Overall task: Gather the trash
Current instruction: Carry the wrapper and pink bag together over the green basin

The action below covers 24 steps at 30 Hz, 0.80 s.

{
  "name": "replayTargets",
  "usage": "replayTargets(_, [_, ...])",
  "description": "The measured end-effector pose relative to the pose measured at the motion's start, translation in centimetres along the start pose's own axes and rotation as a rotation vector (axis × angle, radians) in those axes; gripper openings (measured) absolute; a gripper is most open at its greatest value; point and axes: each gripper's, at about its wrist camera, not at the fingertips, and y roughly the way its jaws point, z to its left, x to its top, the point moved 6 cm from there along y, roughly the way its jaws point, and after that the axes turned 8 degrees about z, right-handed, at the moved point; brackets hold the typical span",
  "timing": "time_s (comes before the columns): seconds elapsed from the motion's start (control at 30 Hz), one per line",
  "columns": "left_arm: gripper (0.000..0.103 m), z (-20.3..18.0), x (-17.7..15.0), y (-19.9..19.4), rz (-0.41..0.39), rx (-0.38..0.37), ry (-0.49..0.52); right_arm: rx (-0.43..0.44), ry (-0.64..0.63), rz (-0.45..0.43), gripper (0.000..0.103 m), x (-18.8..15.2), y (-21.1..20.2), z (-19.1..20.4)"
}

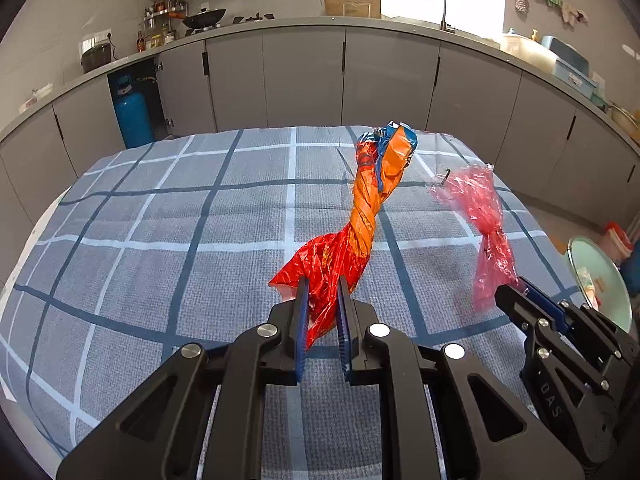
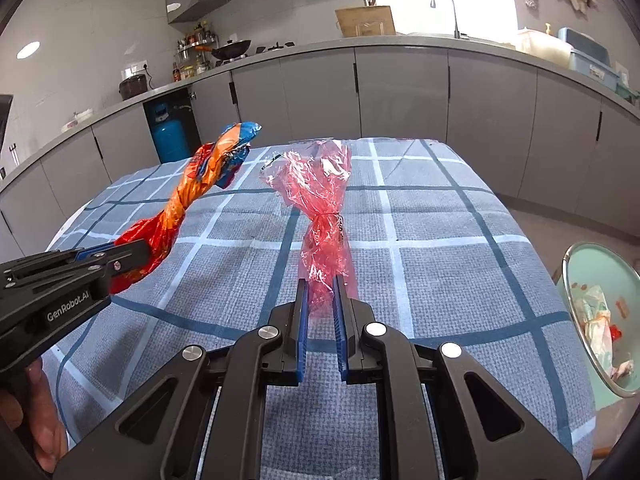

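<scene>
Both grippers loaded, mid-carry. Left gripper (image 1: 321, 292): jaws clamped on the red tail of the orange wrapper (image 1: 366, 216). It's twisted and runs forward and up from the jaws, blue end farthest out, held clear above the table (image 1: 160, 220).

Right gripper (image 2: 320, 292): jaws pinched on the near end of the pink wrapper (image 2: 324, 216). That one is thin clear film, tied at the waist just ahead of the jaws, with the fanned end pointing away. Also off the cloth, from what I can see.

Nothing else loose on the table in either view.

Bin (image 2: 600, 320) sits low, right of the right jaws, just past the table edge. It's open, with scraps already inside. In the left view it's at far right, behind the right gripper.

Step, my read: pickup done, transport to bin pending. Next move calls for swinging both right and down over the rim, right gripper first since it's closer, then unclamping. Film is light and may cling to the pads or drift, so I'd release low inside the rim. Left has to cross over, so stagger the two to avoid a clash.
</scene>
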Motion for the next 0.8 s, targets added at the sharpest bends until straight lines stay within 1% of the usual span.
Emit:
replayTargets(0.2, [0.013,-0.7,0.2,-0.4,-0.006,-0.011,-0.004,-0.026,0.003,-0.022,0.013,0.4,-1.7,-0.6])
replayTargets(0.53, [0.013,-1.4,-0.2,-1.3,-0.018,-0.055,-0.008,-0.056,0.004,-0.003,0.013,-0.7,-3.0,-1.1])
replayTargets(0.8, [0.013,-4.3,-1.0,-1.8,-0.017,-0.111,0.030,-0.102,0.047,-0.009,0.013,-1.4,-4.5,-3.7])
